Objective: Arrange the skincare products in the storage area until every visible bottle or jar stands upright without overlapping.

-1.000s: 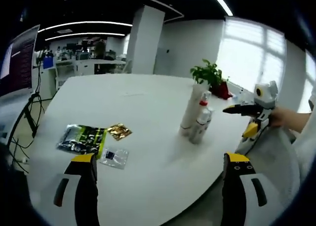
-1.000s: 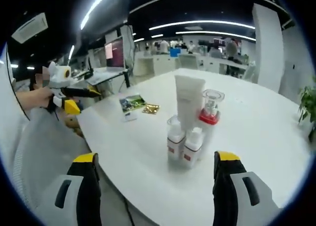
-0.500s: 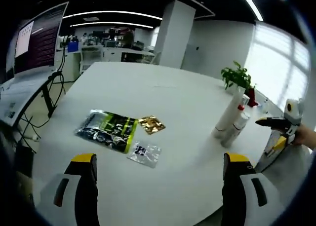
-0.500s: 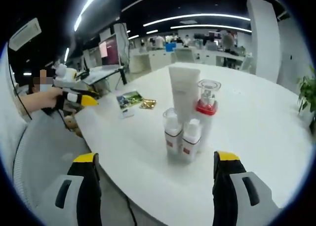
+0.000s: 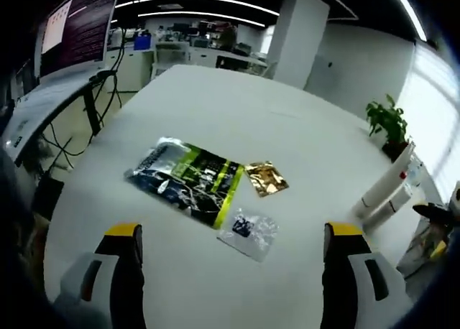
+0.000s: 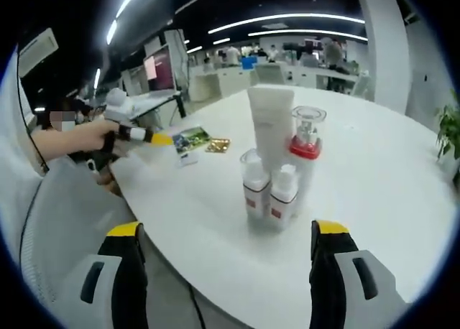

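Four skincare containers stand upright in a tight cluster on the white table [image 6: 374, 200]: a tall white tube [image 6: 272, 128], a pump bottle with a red collar [image 6: 305, 146], and two small red-labelled bottles [image 6: 254, 189] [image 6: 284, 196]. My right gripper [image 6: 225, 232] is open, short of the table edge, facing them. My left gripper [image 5: 233, 232] is open above the near table edge, close to a clear sachet [image 5: 249, 232]. The cluster of bottles [image 5: 388, 192] sits at the far right of the left gripper view. A hand holds the left gripper [image 6: 154, 137] over the table's left end.
A green and black packet [image 5: 187, 179] and a gold sachet [image 5: 267, 178] lie flat beside the clear sachet; the packets [image 6: 188, 138] sit behind the left gripper. A potted plant [image 5: 388, 121] stands at the far edge. Desks and monitors lie beyond.
The left gripper has swung away from the bottles and moved in over the packets, which now loom larger. The right gripper has barely moved. The bottles stand as before.
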A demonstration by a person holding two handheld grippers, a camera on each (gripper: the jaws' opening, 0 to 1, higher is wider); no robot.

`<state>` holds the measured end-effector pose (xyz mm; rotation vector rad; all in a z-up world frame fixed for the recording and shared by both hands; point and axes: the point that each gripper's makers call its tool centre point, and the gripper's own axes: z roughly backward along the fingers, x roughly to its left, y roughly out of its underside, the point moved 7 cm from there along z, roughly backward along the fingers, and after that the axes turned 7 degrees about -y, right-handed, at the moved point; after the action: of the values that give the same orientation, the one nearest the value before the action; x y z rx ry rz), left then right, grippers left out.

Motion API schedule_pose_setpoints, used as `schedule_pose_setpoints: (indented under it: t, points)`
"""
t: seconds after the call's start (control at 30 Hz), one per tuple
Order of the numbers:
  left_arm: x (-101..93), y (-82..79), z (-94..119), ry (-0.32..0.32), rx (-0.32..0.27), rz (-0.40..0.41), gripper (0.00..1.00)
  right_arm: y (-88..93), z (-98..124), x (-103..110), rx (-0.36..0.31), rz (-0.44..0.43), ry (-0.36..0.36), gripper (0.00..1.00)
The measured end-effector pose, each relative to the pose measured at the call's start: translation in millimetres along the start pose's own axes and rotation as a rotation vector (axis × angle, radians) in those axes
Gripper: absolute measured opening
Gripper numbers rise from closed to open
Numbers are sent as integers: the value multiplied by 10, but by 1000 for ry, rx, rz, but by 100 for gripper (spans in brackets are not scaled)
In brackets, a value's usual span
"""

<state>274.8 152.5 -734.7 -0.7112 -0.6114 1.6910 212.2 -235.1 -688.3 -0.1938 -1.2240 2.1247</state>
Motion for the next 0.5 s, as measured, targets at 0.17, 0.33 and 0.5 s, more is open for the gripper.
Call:
schedule_pose_setpoints:
  t: [0.17,0.33,0.5]
  points:
    - [-1,-106,-142,-95,23,-10,98,-2,-3,9,4,-1,-3,95]
    - [-19,-249,-349,-165,25,5,98,0,5,0,-4,-17,2,95]
    - [-25,-299,-486,-239,35,80,99,-2,4,-10,-7,-25,6,95]
